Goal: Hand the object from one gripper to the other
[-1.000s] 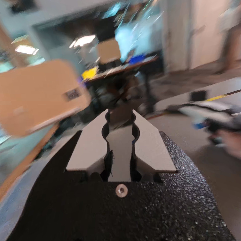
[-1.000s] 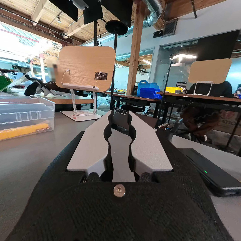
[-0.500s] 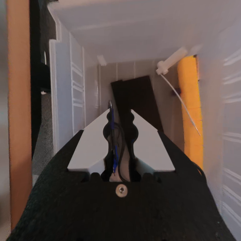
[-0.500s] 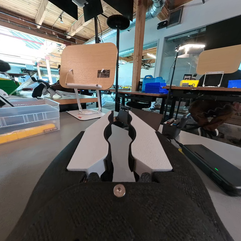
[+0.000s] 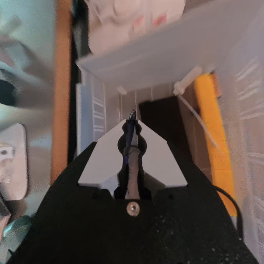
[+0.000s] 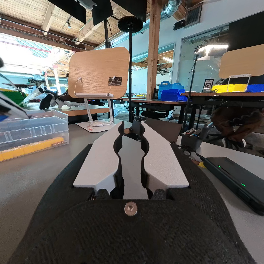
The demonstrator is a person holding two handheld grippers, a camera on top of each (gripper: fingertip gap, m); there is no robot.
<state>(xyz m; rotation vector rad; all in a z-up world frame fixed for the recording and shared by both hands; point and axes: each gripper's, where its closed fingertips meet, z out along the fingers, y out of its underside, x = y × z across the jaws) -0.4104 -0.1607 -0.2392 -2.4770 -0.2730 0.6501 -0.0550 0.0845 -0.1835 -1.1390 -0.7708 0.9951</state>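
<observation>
My left gripper point(image 5: 132, 120) is shut on a thin blue and black object point(image 5: 130, 132); its dark metal tip sticks out past the fingertips. It hangs over a clear plastic bin point(image 5: 128, 68), pointing down into it. The view is blurred. My right gripper point(image 6: 132, 124) is open and empty, low over the grey table point(image 6: 35, 178), apart from the bin point(image 6: 35, 128). The left gripper point(image 6: 10, 105) shows blurred at the far left edge of the right wrist view, above the bin.
In the bin lie a yellow block strip point(image 5: 211, 128), a black flat piece point(image 5: 160, 114) and a white zip tie point(image 5: 197, 114). A wooden book stand point(image 6: 98, 74) stands behind. A black power bank point(image 6: 235, 178) and a charger dock point(image 6: 191, 138) lie to the right. Across from one pair of fingers to the other is roughly 45 centimetres.
My left gripper swung down into the bin, closed on the blue and black object, and has pulled back a little. My right gripper stayed open and shifted only slightly.
</observation>
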